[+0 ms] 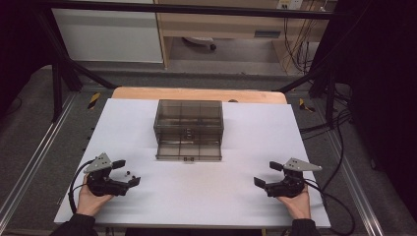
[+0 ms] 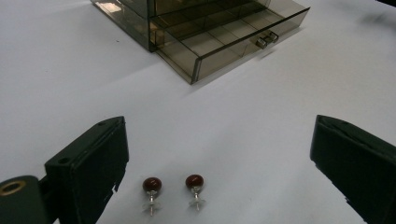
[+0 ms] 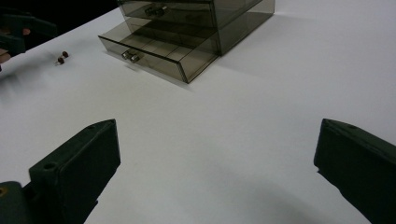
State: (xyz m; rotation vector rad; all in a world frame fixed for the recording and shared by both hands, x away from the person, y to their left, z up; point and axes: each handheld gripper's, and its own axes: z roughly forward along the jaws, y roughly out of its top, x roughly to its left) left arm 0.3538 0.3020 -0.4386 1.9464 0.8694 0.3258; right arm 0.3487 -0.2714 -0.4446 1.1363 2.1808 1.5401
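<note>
Two small red stud earrings lay side by side on the white table, right between the wide-open jaws of the left gripper, near the left-hand jaw. Probably put there ready for picking up, since no jaw touched them yet. Were seen again far off from the right gripper view, as two tiny red dots. One smoky clear drawer box stood in the middle of the table, far from both hands. Had two drawers: the top one shut, the bottom drawer pulled out, maybe so the earrings could go in its little sections. One right gripper rested low near the table on the other side, jaws also spread wide, holding nothing.
</note>
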